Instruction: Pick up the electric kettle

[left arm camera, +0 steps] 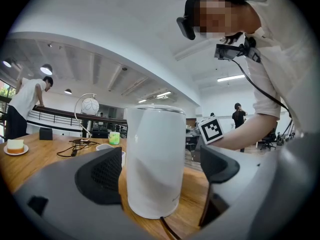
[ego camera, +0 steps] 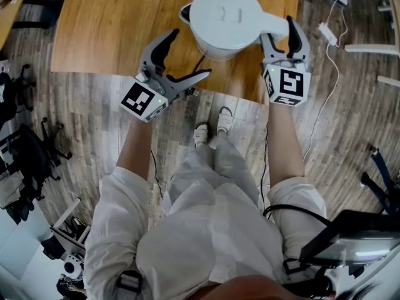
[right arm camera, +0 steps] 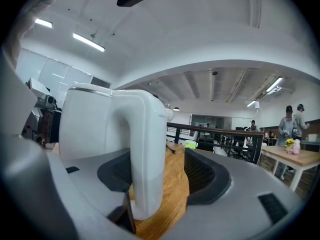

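Note:
A white electric kettle [ego camera: 225, 17] stands on the wooden table [ego camera: 112, 24], with its handle [ego camera: 275, 25] pointing right and a dark cord [ego camera: 199, 64] leading off its base. My right gripper [ego camera: 280, 36] reaches level around the handle [right arm camera: 145, 149]. The handle lies against the left pad, and a gap shows to the right pad [right arm camera: 205, 176], so this gripper is open. My left gripper [ego camera: 187, 55] stands wide open at the table's near edge, just left of the kettle. The kettle's body [left arm camera: 155, 159] rises between its pads [left arm camera: 107, 176], apart from both.
The table's near edge runs right under both grippers. A white cable with an adapter [ego camera: 328, 33] lies on the floor at the right, and office chairs [ego camera: 25, 149] stand at the left. Further along the table are a green cup [left arm camera: 114, 138], a plate [left arm camera: 15, 146] and a lamp [left arm camera: 89, 106].

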Available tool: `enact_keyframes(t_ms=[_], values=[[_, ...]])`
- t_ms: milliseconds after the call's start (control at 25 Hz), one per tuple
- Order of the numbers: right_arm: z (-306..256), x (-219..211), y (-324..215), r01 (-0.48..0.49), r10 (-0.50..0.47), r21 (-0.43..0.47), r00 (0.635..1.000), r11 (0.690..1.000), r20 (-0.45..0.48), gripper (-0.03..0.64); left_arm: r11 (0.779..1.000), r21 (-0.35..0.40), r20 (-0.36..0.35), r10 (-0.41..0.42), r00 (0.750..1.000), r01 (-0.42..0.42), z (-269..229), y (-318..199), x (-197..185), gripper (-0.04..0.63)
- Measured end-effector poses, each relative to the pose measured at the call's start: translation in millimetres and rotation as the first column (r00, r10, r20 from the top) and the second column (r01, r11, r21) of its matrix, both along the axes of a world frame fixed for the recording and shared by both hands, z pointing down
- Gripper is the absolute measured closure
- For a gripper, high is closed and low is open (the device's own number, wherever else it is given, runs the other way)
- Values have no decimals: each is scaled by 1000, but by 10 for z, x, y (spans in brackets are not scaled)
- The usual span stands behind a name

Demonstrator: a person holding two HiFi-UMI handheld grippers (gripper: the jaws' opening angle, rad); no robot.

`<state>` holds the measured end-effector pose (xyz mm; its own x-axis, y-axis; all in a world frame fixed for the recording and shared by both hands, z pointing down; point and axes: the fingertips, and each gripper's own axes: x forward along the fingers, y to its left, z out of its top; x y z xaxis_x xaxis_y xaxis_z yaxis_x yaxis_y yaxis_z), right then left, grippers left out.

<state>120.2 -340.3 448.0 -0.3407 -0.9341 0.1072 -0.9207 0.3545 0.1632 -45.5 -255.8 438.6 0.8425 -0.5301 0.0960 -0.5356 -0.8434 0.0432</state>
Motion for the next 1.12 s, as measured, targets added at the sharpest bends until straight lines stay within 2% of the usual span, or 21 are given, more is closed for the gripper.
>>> enact_keyframes(t_ms=[480,560,640,760,920,1120], values=[[72,21,-123,-91,92,9,992,996,-83,360,1000,-1,-19,6,1000,-6,-15,20,12,118],[66,0,-139,-80,81,19,992,997,-96,370,1000,-2,-17,8,1000,-8,-1,37,5,118],[55,-58,-138,-46,49,30,993,998,-110,408,1000,-5,-11,10,1000,-10,14,47,-10,118],[84,-154,-122,9,-6,27,992,1000,-125,528,1000,2,-13,7,1000,-7,9,28,-28,119],[69,-178,-133,24,-21,32,996,999,-88,537,1000,13,-7,6,1000,-6,-9,-34,-62,118],[89,-181,-134,54,-52,23,995,998,-87,543,999,8,25,40,999,-40,109,-87,6,118]])
